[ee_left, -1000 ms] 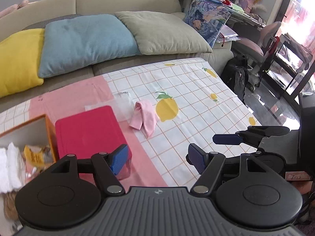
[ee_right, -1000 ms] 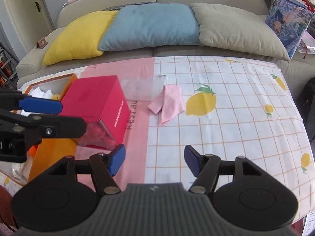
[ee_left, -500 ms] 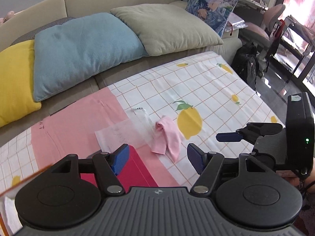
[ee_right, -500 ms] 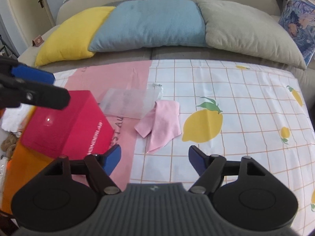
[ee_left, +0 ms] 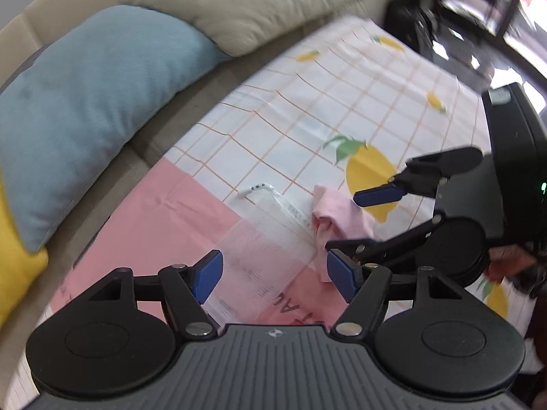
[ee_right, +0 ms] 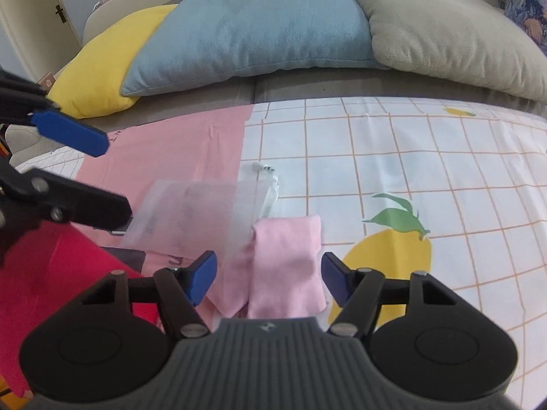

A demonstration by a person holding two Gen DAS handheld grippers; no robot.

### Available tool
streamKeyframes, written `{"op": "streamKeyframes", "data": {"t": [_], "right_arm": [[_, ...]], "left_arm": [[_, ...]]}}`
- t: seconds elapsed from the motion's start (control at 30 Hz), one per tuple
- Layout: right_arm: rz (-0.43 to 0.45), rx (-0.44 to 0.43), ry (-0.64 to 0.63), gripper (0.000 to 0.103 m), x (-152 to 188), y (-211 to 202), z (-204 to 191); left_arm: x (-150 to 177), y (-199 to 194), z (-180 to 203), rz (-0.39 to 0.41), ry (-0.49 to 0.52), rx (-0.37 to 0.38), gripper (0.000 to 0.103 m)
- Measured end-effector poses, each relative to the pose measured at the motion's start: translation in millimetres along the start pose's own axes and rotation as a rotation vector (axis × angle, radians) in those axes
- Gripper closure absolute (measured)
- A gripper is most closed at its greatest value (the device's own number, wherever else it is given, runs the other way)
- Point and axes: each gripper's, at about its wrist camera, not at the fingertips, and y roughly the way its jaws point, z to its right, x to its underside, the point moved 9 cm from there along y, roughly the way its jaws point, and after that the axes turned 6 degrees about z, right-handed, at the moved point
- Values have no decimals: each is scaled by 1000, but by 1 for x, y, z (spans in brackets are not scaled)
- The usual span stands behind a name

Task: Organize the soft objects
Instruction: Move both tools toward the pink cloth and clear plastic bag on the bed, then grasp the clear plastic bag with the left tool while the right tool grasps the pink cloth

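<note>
A folded pink cloth lies on the lemon-print tablecloth, its near end between my right gripper's open fingers. It also shows in the left wrist view. A clear zip bag lies flat beside it on the left, also seen in the left wrist view. My right gripper is open, low over the cloth, and empty. My left gripper is open and empty above the bag's near edge. The right gripper also appears in the left wrist view, straddling the cloth.
A red box stands at the left near edge. A sofa behind the table holds a yellow cushion, a blue cushion and a grey cushion. The left gripper's fingers reach in from the left in the right wrist view.
Both grippers moved forward and down toward the bag and the pink cloth. The right gripper now straddles the cloth. Both stayed open.
</note>
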Motion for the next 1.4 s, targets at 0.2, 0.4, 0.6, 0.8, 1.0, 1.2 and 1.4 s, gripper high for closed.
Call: {"op": "streamKeyframes", "data": {"t": [0.2,0.4,0.6,0.8,1.0,1.2,1.4], "right_arm": [[-34,-23,11,101,12,10,9],[3,-1,44,103,21,-11,21],[-1,-9,71,100,28,-20,29],[23,-46,144,43,23,-22,34],[42,-11,102,30,18,-3,25],[67,25,46,44,19,8,19],[69,61,-12,98,23,7,24]], "left_arm": [[8,40,5,-113,169,25,16],[25,70,17,-224,312,17,16],[27,90,17,-284,419,-44,18],[21,100,9,-300,425,-77,16],[18,98,5,-284,282,-11,52],[15,98,2,-249,149,18,96],[4,87,-2,-182,145,-73,102]]}}
